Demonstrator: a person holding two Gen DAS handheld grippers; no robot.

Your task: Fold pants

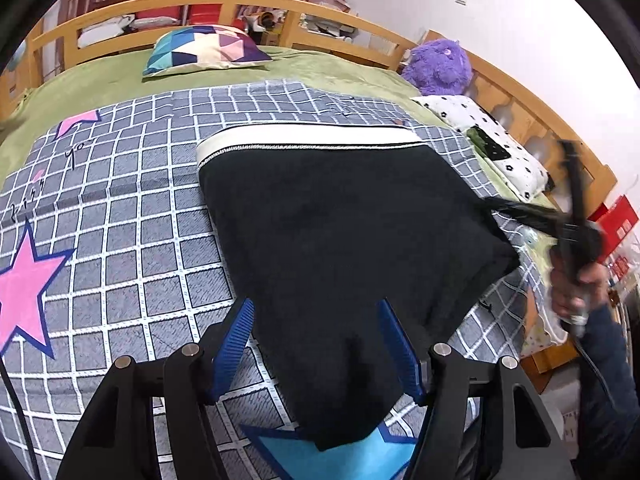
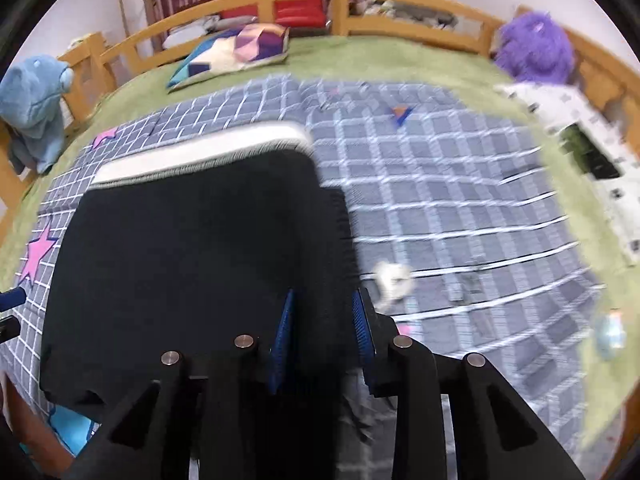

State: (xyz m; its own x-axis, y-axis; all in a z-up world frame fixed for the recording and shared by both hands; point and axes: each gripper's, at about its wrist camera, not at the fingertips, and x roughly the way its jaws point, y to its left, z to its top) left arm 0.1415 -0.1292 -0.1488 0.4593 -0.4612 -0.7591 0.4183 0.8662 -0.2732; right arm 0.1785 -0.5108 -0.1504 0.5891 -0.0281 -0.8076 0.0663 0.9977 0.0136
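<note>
My right tongs (image 2: 322,336) clamp the black pants (image 1: 340,232) lying on the checked blanket (image 1: 132,240) below the white waistband (image 1: 304,138), my left tongs (image 1: 316,348) gape apart astride the leg end, and tugging one-handed could skew the fold.

Right wrist view smeared by motion blur; quilt (image 2: 460,200) grid streaked, purple plush (image 2: 534,52) fuzzy, small white object (image 2: 394,276) on quilt unidentifiable. Black pants (image 2: 192,248) hid quilt beneath; pant fabric between right gripper (image 2: 324,324) fingers dark, grip contact unclear. In left wrist view, right gripper (image 1: 576,216) blurred near frame edge, fingers indistinct. Pants' lower end (image 1: 340,432) lay partly behind left gripper (image 1: 316,344) body. Blue star (image 1: 296,456) cut off by bottom edge. Clutter behind headboard (image 1: 320,12) too small to tell.
</note>
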